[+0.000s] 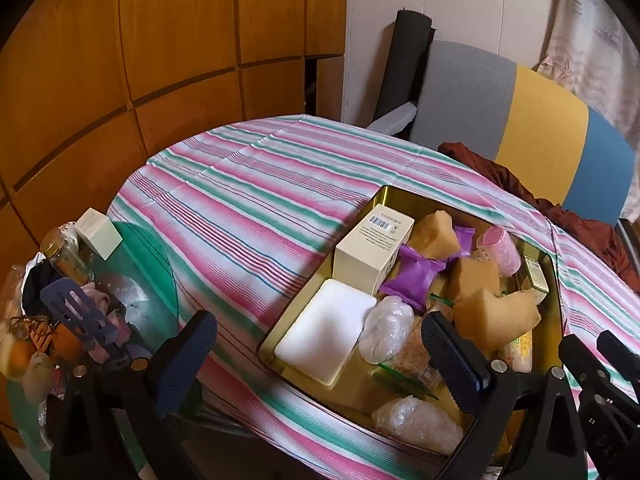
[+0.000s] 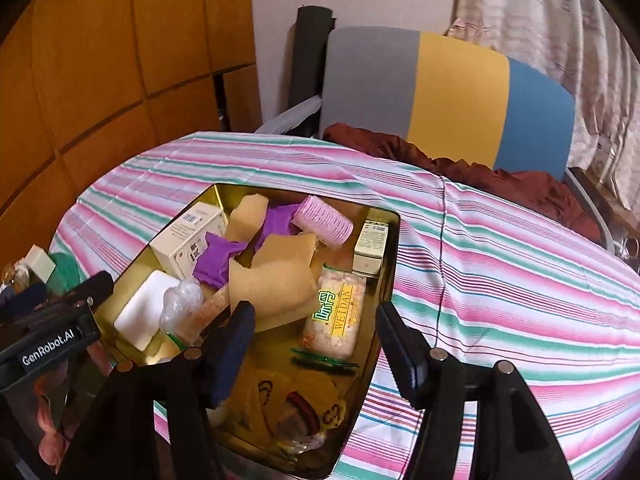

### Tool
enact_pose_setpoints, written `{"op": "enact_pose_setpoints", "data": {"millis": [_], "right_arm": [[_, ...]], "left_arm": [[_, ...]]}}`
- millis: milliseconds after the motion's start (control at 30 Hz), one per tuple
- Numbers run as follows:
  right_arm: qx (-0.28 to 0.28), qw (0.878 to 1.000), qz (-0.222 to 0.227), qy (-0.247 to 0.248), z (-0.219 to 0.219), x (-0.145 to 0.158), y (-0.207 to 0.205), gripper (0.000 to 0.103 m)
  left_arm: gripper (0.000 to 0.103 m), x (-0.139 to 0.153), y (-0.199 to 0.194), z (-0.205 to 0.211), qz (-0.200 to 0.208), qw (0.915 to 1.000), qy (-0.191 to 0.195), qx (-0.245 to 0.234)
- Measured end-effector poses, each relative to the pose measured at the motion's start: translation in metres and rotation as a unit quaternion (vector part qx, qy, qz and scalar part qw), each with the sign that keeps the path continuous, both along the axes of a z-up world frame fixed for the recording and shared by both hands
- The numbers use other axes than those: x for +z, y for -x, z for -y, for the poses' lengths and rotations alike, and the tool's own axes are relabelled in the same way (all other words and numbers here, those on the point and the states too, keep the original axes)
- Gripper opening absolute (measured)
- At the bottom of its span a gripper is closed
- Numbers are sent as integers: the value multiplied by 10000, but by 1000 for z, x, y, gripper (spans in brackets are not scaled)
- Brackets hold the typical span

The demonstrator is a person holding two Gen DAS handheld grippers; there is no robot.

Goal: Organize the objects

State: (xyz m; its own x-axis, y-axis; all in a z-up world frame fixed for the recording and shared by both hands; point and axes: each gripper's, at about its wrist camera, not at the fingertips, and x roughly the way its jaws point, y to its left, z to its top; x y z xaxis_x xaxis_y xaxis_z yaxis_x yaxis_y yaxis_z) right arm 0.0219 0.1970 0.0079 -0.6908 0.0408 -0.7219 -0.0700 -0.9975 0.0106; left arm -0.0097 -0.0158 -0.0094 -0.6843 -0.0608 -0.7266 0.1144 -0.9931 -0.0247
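Currently listed: gold tin [image 2: 390, 240] on the striped table [image 2: 500, 280], filled. Right hand-held gripper [image 2: 316, 336], jaws apart and empty, is held directly above the snack packet [image 2: 336, 320], whose long axis runs away from it; left hand-held gripper [image 1: 320, 344], also apart, is farther off.

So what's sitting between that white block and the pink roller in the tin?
In the right wrist view, purple wrappers and tan sponge pieces lie between the white block and the pink roller.
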Motion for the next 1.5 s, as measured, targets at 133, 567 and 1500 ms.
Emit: {"op": "enact_pose_setpoints", "data": {"millis": [133, 567, 1500], "right_arm": [[-195, 9996, 74, -203, 4, -2, 2, 64], [-551, 9982, 129, -183, -3, -5, 3, 64], [-405, 9991, 22, -102, 12, 2, -2, 64]], "left_arm": [[103, 1, -1, -2, 64, 10000, 36, -23], [103, 3, -2, -12, 262, 9992, 136, -268], [103, 5, -8, -19, 170, 9978, 575, -284]]}}
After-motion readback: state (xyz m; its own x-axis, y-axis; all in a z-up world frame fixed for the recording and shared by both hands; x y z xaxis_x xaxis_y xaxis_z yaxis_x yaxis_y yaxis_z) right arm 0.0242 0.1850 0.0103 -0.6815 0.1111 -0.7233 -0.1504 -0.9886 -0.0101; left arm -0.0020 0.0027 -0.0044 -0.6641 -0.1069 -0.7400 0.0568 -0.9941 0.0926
